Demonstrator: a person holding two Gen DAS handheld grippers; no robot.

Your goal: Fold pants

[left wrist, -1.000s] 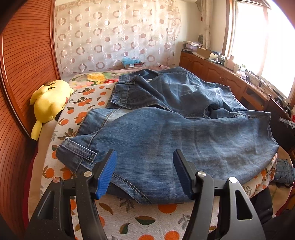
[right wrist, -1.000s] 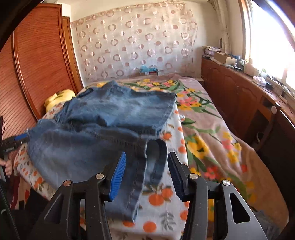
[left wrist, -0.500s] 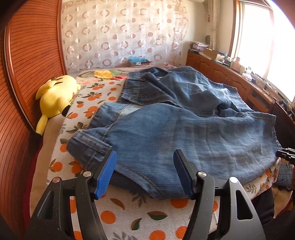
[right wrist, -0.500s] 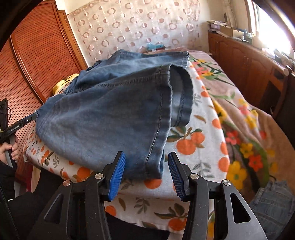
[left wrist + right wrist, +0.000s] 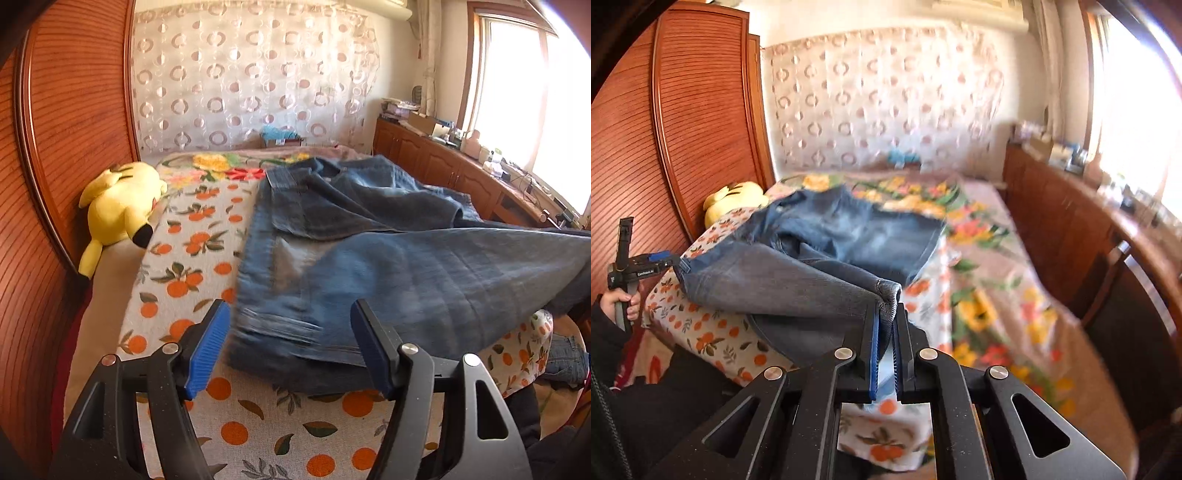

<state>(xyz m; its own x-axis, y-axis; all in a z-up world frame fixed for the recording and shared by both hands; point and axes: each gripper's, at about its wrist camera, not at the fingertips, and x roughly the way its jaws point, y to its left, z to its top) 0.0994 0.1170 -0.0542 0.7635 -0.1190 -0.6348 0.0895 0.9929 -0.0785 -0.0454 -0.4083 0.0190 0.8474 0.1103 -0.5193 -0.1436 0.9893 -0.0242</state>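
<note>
Blue jeans (image 5: 388,266) lie folded across the orange-print bed cover (image 5: 192,266). My left gripper (image 5: 291,343) is at their near left corner. Its jaws are opening, with the denim corner lying between the blue pads (image 5: 208,347) and neither pad pressing on it. My right gripper (image 5: 885,332) is shut on the jeans' (image 5: 812,280) right-hand edge and holds that bunched edge above the bed. In the right wrist view the left gripper (image 5: 661,256) shows at the far left, by the jeans' other corner, with a hand (image 5: 620,299) on its grip.
A yellow plush toy (image 5: 118,210) lies at the bed's left side against the wooden wardrobe (image 5: 55,147). Low wooden cabinets (image 5: 443,173) with clutter run under the window on the right. More denim (image 5: 565,358) lies on the floor at the right.
My right gripper has shut on the jeans' right edge and risen with it, so the denim now hangs lifted on that side. The left gripper's jaws have widened a little.
</note>
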